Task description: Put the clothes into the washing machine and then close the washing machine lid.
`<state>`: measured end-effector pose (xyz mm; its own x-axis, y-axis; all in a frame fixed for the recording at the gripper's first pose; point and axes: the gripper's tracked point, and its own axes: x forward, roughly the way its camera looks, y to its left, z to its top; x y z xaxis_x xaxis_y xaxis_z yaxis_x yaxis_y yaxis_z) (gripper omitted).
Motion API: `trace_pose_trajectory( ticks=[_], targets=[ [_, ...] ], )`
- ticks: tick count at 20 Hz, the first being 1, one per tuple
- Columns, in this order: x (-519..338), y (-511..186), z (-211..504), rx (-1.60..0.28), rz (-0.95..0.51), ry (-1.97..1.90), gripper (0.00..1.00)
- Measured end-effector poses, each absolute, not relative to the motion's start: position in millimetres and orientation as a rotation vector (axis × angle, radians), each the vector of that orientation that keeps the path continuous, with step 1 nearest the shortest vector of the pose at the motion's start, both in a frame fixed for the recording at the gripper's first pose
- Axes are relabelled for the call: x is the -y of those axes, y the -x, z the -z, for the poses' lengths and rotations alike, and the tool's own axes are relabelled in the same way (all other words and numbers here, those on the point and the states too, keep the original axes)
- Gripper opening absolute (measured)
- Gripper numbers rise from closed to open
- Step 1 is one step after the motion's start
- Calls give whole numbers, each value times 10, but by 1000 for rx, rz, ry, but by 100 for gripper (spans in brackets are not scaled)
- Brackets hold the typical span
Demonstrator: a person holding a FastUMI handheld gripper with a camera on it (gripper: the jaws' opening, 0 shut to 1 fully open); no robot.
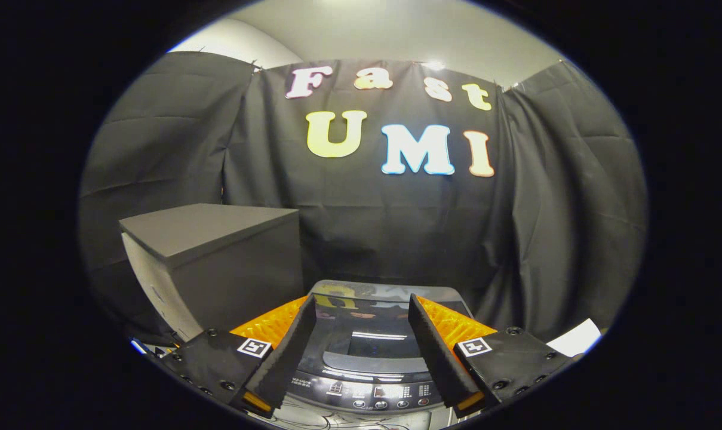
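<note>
Black cloth walled the booth (pixel 396 227) well beyond the hand-held gripper (pixel 361 358). Ahead and to its left stood a dark box (pixel 217 263). Below and between its spread, empty fingers sat the washing machine (pixel 366 382), its glossy lid (pixel 366 334) down, with a button panel (pixel 375 395) nearest. Beside the right finger lay a white sheet (pixel 575 339).

No legible text on washing machine (pixel 369 364)
</note>
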<state>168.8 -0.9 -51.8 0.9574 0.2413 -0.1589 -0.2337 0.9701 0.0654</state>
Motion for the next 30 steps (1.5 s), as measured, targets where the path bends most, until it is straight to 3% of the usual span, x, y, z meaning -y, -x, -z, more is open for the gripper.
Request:
trace_pose_trajectory(
  ticks=[13,30],
  targets=[
    [-282,-152,230,-29,-198,-51,99],
    [-93,-16,103,-26,-167,-75,100]
  ],
)
